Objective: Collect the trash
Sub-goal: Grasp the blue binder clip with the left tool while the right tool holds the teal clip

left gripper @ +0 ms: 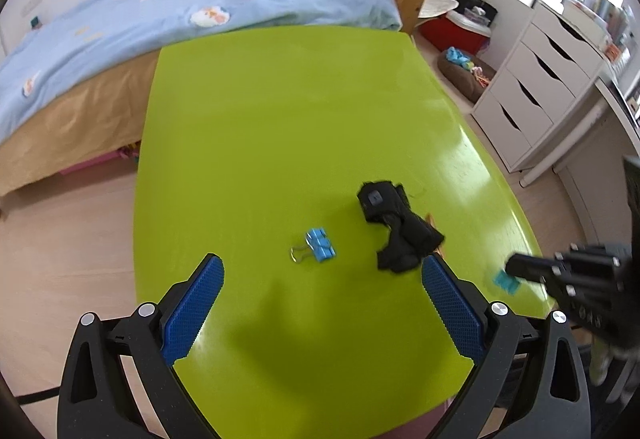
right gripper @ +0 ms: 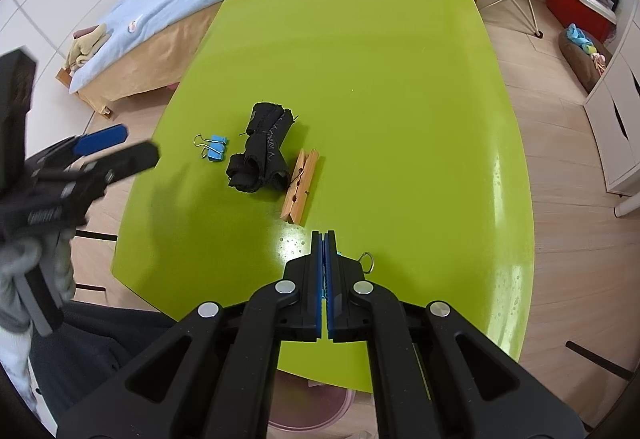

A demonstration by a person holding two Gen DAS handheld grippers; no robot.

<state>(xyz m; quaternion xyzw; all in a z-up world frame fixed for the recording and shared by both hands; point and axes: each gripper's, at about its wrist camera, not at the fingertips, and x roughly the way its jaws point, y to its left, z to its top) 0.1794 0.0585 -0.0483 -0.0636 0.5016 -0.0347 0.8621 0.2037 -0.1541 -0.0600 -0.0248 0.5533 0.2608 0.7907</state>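
Closed blue-padded fingers of the right gripper (right gripper: 324,235) pinch what looks like a blue binder clip: a sliver of blue and a wire loop (right gripper: 368,262) show just beside the fingers, and the left wrist view shows a blue clip (left gripper: 506,282) at that gripper's tip. My judgement is that this piece is mid-pickup.

Ahead of the right fingers lie a wooden clothespin (right gripper: 300,186), touching a rolled black cloth (right gripper: 262,155), then a second blue binder clip (right gripper: 214,147), all on the green tabletop (right gripper: 400,79).

Left gripper (left gripper: 322,265) hangs with fingers spread wide and empty, the second clip just ahead between them.

Next move likely calls for carrying the held clip off, perhaps to the pinkish container (right gripper: 312,411) below the tabletop's near edge.
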